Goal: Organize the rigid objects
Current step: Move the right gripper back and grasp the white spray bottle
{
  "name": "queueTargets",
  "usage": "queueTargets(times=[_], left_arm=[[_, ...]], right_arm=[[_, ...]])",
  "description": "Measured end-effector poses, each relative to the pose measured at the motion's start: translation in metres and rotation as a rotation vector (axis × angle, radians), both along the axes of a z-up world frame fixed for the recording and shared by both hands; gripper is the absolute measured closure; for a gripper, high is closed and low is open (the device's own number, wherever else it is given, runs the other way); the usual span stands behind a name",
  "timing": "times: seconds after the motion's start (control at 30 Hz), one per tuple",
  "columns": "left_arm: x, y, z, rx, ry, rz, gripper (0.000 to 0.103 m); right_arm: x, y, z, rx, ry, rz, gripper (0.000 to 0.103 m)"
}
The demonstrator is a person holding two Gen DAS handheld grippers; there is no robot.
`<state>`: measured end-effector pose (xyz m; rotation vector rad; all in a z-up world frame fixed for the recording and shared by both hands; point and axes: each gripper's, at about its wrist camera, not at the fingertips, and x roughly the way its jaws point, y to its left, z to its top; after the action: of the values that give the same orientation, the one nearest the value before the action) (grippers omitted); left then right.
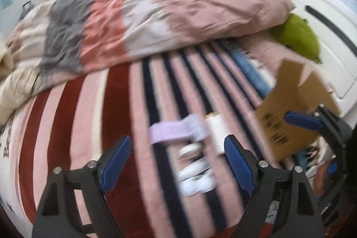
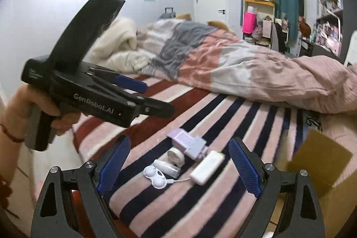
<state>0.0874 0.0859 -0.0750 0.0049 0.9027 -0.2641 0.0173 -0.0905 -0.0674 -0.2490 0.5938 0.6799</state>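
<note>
A striped bed (image 2: 156,193) lay under both tongs, a rumpled duvet (image 2: 223,64) far beyond them and a cardboard box (image 2: 321,162) beside the right tongs (image 2: 179,167). Left tongs (image 1: 178,162) and right tongs both gaped, empty. Between their fingers lay a lilac gadget (image 2: 189,143), white power bank (image 2: 207,166) and white case (image 2: 155,176).

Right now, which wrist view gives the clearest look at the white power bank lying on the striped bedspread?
The right wrist view: the white power bank lies sharp and whole on the striped bedspread, its cable running to a white case. In the left wrist view it is motion-blurred, beside the left gripper's pad.
</note>
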Motion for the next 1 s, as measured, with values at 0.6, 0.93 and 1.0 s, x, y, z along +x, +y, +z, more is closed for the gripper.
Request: queueTargets(times=[0.6,0.93,1.0], left_arm=[[0.004,0.029,-0.105,-0.082,0.098,0.051,0.02],[0.0,0.024,-0.1,-0.113,0.099,0.051,0.02],[-0.005,0.018,-0.092,-0.14,0.096,0.03,0.02]], right_arm=[[0.073,0.051,-0.146,0.009,0.319,-0.08,0.047],[0.049,0.023,-0.132,0.028,0.286,-0.061,0.048],[0.04,0.011,-0.121,0.043,0.277,-0.044,0.048]])
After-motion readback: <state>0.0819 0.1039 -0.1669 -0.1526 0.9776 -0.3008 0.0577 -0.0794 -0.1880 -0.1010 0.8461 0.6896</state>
